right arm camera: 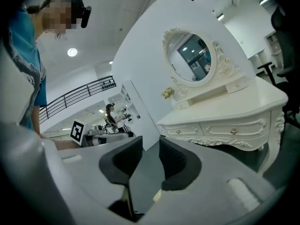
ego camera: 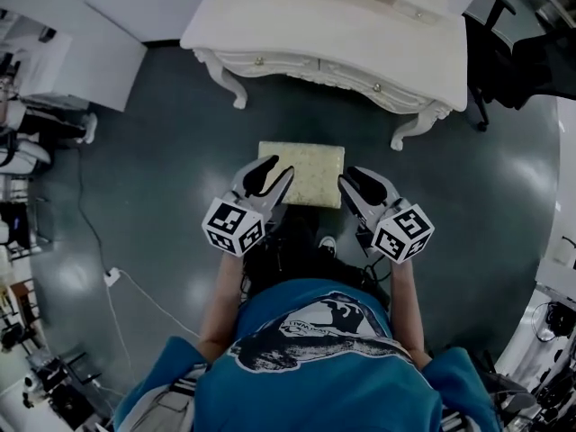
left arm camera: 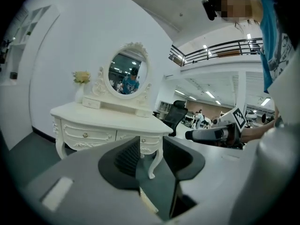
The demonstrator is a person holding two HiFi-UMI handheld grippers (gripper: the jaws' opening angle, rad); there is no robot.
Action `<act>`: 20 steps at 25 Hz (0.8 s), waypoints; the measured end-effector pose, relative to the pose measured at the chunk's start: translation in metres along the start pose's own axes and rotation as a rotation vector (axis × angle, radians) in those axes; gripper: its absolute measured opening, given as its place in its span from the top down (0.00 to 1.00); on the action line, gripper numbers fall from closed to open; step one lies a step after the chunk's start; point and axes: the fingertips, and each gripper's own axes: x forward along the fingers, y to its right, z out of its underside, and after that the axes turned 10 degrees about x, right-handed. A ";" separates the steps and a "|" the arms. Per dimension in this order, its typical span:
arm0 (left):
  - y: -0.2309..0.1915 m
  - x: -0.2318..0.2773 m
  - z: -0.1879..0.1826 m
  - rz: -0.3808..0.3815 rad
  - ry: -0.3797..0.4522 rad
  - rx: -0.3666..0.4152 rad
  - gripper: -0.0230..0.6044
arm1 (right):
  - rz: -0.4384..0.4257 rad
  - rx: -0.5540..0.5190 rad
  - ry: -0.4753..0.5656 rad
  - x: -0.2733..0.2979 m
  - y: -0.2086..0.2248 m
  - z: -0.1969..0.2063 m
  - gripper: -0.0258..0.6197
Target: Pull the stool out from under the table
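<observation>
The stool [ego camera: 306,174], with a cream cushion, stands on the dark floor in front of the white dressing table [ego camera: 342,25], out from under it. My left gripper [ego camera: 277,169] is over the stool's left edge and my right gripper [ego camera: 354,180] over its right edge. In the left gripper view the left gripper [left arm camera: 151,149] shows a gap with floor and a table leg through it, and only a sliver of stool [left arm camera: 149,204] low down. The right gripper [right arm camera: 151,151] shows a like gap, with a bit of stool [right arm camera: 157,196] at its base. No pad visibly presses on anything.
The dressing table [left arm camera: 103,116] carries an oval mirror [left arm camera: 127,74] and a flower vase [left arm camera: 80,86]. A cable and plug [ego camera: 112,277] lie on the floor at the left. A black office chair [ego camera: 504,52] stands at the right of the table. The person's legs are just behind the stool.
</observation>
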 end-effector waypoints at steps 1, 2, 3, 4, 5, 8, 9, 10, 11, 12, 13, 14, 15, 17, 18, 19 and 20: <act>0.009 -0.007 0.000 -0.014 0.005 0.000 0.71 | -0.005 -0.008 0.007 -0.008 -0.006 0.002 0.81; 0.017 -0.014 0.000 -0.026 0.012 0.000 0.71 | -0.012 -0.019 0.016 -0.015 -0.013 0.004 0.82; 0.025 -0.020 -0.001 -0.036 0.024 -0.002 0.72 | -0.020 -0.032 0.025 -0.022 -0.020 0.005 0.82; 0.033 -0.026 -0.003 -0.042 0.039 -0.005 0.72 | -0.029 -0.045 0.033 -0.029 -0.027 0.007 0.82; 0.041 -0.031 -0.005 -0.044 0.057 -0.008 0.73 | -0.036 -0.057 0.040 -0.036 -0.033 0.009 0.83; 0.064 -0.047 -0.008 -0.048 0.090 -0.001 0.74 | -0.058 -0.079 0.051 -0.055 -0.053 0.021 0.84; 0.071 -0.052 -0.009 -0.051 0.092 0.008 0.75 | -0.065 -0.082 0.052 -0.060 -0.060 0.024 0.84; 0.077 -0.056 -0.010 -0.053 0.091 0.018 0.75 | -0.073 -0.084 0.053 -0.065 -0.066 0.027 0.85; 0.083 -0.059 -0.011 -0.054 0.090 0.026 0.75 | -0.081 -0.086 0.052 -0.069 -0.071 0.030 0.86; 0.089 -0.061 -0.012 -0.054 0.091 0.033 0.75 | -0.089 -0.088 0.052 -0.074 -0.075 0.032 0.87; 0.095 -0.064 -0.013 -0.054 0.092 0.038 0.76 | -0.095 -0.091 0.051 -0.078 -0.078 0.035 0.87; 0.100 -0.067 -0.015 -0.056 0.094 0.043 0.76 | -0.100 -0.093 0.051 -0.081 -0.081 0.036 0.87; 0.104 -0.070 -0.016 -0.057 0.095 0.047 0.76 | -0.104 -0.093 0.052 -0.084 -0.084 0.037 0.87; 0.111 -0.078 -0.018 -0.060 0.091 0.051 0.76 | -0.111 -0.087 0.055 -0.087 -0.090 0.038 0.87; 0.114 -0.082 -0.017 -0.062 0.087 0.051 0.77 | -0.116 -0.082 0.056 -0.087 -0.092 0.039 0.88; 0.116 -0.087 -0.015 -0.063 0.081 0.049 0.77 | -0.121 -0.077 0.057 -0.087 -0.095 0.041 0.88; 0.117 -0.092 -0.013 -0.067 0.074 0.046 0.77 | -0.127 -0.073 0.055 -0.086 -0.099 0.044 0.89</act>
